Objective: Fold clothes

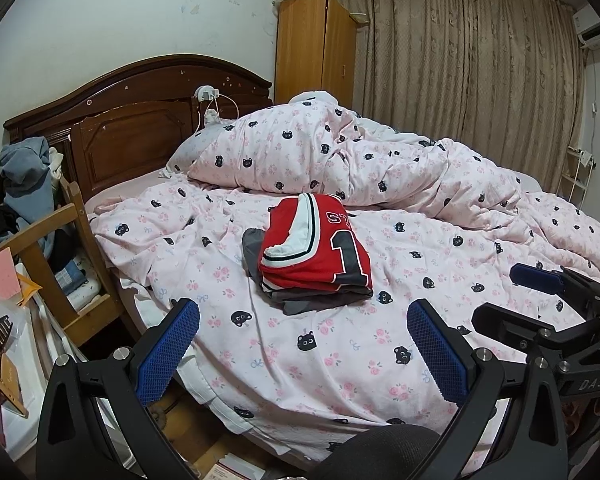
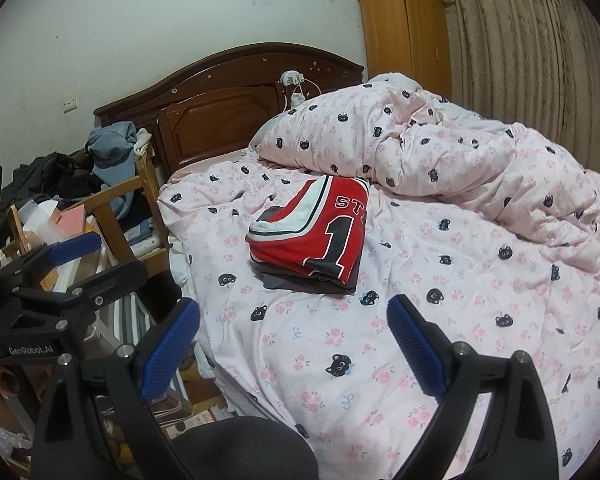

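Both the left gripper and right gripper hover with jaws apart and empty over the bed's near edge. Beyond, the folded red jersey lies atop grey clothes mid-bed; the heaped duvet and headboard stand farther back.

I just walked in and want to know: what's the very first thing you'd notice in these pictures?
The bright red jersey, folded with a big number 1 showing, sits on a grey garment in the middle of the bed. Behind it the pink cat-print duvet is heaped up by the dark wooden headboard. Up close, the left gripper and right gripper hang open and empty.
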